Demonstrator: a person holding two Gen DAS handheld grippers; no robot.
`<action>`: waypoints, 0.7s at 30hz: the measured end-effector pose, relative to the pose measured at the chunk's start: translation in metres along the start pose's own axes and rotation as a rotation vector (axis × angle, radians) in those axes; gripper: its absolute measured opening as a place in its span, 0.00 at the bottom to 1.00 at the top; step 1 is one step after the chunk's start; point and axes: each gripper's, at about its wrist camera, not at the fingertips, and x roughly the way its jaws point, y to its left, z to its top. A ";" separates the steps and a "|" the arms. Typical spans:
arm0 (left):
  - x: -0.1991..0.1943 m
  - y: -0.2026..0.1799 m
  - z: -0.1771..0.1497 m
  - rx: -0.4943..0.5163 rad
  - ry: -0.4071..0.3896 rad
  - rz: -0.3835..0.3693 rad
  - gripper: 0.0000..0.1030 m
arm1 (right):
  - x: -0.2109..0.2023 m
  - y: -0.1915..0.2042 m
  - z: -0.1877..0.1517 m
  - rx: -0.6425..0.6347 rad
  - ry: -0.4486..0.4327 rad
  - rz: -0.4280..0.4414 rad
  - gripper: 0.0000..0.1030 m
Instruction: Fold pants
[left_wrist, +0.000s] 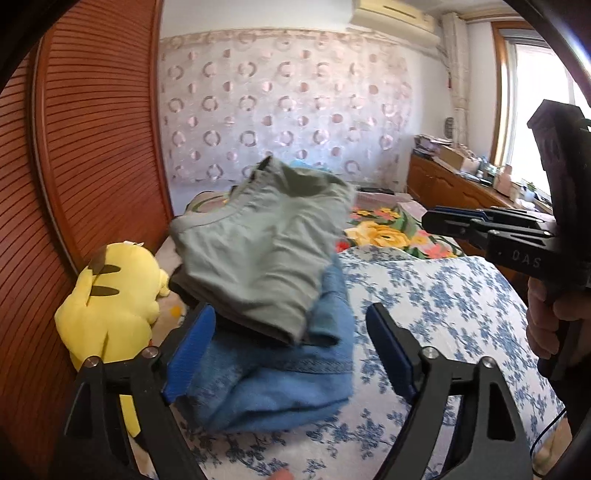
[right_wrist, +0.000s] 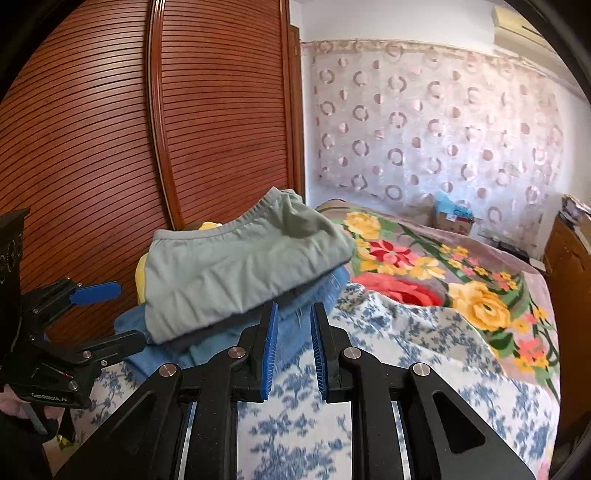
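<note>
Folded grey-green pants (left_wrist: 258, 251) lie on top of a stack, over a dark garment and folded blue denim (left_wrist: 273, 376), on the bed. They also show in the right wrist view (right_wrist: 229, 273). My left gripper (left_wrist: 291, 332) is open, its blue pads either side of the stack's near end, holding nothing. It appears in the right wrist view (right_wrist: 110, 314) at the stack's left side. My right gripper (right_wrist: 293, 317) has its jaws nearly closed with a narrow gap, empty, just in front of the denim edge. In the left wrist view it (left_wrist: 436, 221) hangs right of the stack.
A yellow plush toy (left_wrist: 110, 295) sits left of the stack against the wooden slatted wardrobe (left_wrist: 92, 147). The bed has a blue-and-white floral sheet (left_wrist: 424, 314) and a bright flowered blanket (right_wrist: 461, 288). A wooden cabinet (left_wrist: 454, 184) with clutter stands at right.
</note>
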 end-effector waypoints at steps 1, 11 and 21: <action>-0.003 -0.002 -0.001 0.003 -0.003 -0.007 0.84 | -0.005 0.002 -0.003 0.002 -0.001 -0.006 0.18; -0.019 -0.034 -0.015 0.045 -0.009 -0.045 0.84 | -0.044 0.013 -0.030 0.038 -0.013 -0.080 0.30; -0.024 -0.063 -0.038 0.031 0.022 -0.097 0.84 | -0.076 0.025 -0.071 0.100 0.020 -0.180 0.53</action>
